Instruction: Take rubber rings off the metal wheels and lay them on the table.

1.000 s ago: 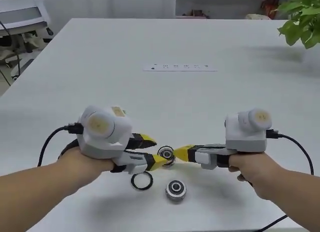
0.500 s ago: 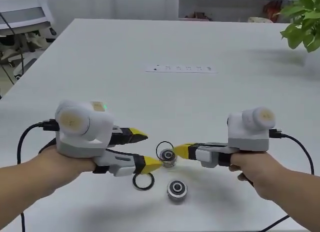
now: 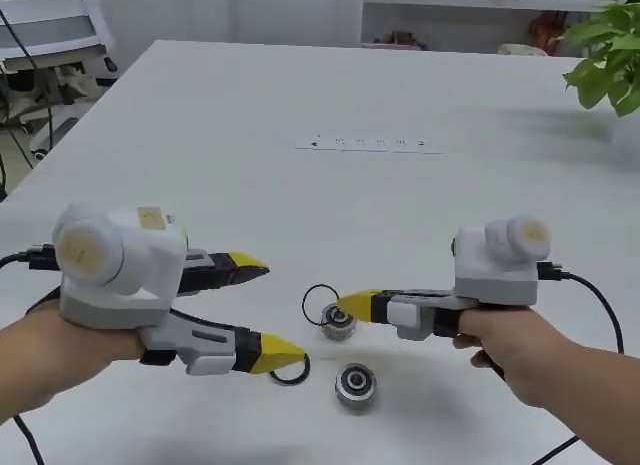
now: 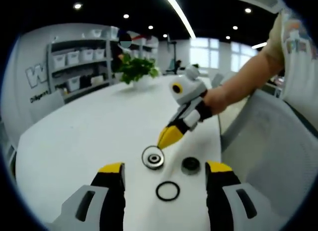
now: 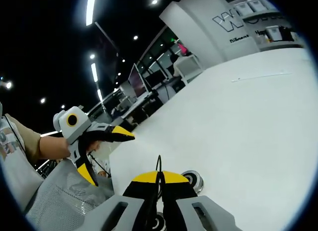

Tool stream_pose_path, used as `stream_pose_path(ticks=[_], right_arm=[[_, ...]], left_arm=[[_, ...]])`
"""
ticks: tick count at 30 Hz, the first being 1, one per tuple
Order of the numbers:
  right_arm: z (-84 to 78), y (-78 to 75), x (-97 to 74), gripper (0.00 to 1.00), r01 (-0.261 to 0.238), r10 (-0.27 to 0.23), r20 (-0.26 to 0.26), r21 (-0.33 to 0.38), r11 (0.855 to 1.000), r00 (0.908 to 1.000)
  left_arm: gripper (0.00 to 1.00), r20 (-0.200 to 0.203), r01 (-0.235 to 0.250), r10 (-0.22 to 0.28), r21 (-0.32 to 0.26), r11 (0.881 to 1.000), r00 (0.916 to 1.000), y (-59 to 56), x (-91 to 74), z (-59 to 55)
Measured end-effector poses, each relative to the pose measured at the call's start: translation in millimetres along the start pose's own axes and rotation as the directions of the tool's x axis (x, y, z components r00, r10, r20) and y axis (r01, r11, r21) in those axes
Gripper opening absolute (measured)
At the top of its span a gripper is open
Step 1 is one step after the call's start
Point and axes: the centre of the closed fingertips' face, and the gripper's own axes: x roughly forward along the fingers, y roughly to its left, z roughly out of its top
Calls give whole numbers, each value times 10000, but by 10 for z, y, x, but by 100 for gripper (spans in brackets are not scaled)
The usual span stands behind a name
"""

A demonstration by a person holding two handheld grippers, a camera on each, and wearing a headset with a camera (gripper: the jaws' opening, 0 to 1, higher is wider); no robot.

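The right gripper (image 3: pixel 347 305), held level and pointing left, is clamped on a ring (image 3: pixel 305 305), upright just above a wheel (image 3: pixel 338 323). The left gripper (image 3: pixel 280 310) points right, jaws spread wide and holding nothing. A second ring (image 3: pixel 300 377) lies flat by its near jaw, with a second wheel (image 3: pixel 355 382) to the right.

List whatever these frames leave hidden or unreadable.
- Head view: the lower jaw of the left gripper covers part of the loose ring.
- Head view: the tip of the right gripper hides whether its pinched ring is clear of the wheel.
- Right gripper view: its own jaws cover most of a wheel.
- Head view: marks on the far strip are too small to read.
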Motion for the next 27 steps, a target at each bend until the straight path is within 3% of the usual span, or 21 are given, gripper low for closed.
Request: stream_pose_path(ticks=[13,27], right_arm=[[-126,171,130,0,-541,556,-624,249,9982,9965],[-355,279,281,0,-837,901,-1645,453,9955,9823]], left_arm=[[77,-63,72,-71,43,10000,10000,-60,-177,-59],[82,-38,5,-5,-100,9999,10000,-79,-308,-140]])
